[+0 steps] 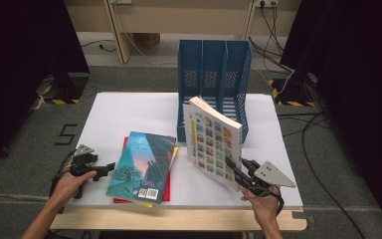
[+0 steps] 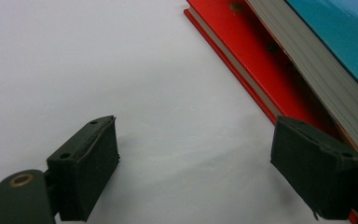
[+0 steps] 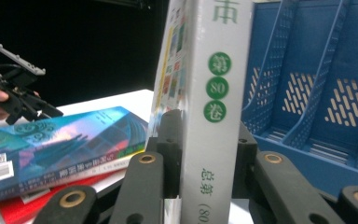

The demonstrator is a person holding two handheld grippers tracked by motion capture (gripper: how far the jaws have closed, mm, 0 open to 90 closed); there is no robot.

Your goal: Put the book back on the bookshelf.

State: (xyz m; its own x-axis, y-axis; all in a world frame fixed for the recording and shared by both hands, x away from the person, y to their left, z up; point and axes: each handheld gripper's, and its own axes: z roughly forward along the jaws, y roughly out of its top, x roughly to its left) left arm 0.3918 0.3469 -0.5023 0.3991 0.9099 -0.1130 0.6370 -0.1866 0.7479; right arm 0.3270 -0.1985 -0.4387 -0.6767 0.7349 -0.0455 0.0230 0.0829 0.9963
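**White book held upright before an empty file rack**

On the white tabletop (image 1: 129, 109) lay three books in a stack, and a fourth was off the surface in the right gripper (image 1: 239, 175). That fourth one, a thick white book (image 1: 213, 142) with rows of small coloured pictures on its cover and green circled characters down its spine, stood tilted just in front of the blue file rack (image 1: 214, 74). The right gripper's two black jaws were clamped on its lower spine edge, one on each cover, as the right gripper view showed closely (image 3: 205, 182).

One blue file rack stood at the far middle of the table, divided into three slots. All three slots that could be seen were bare, with no book in any of them.

The stack sat near the front edge, left of centre: a teal-covered book (image 1: 142, 167) on top, a yellow book (image 1: 173, 155) showing as a thin edge beneath it, and a red book (image 1: 167, 189) at the bottom.

Two grippers were in use. The left gripper (image 1: 99, 171) rested low at the table's left front corner, just beside the stack, with its jaws wide apart and nothing between them; its own view showed bare white tabletop between the pads (image 2: 93, 168) and the red book's edge by the farther one.
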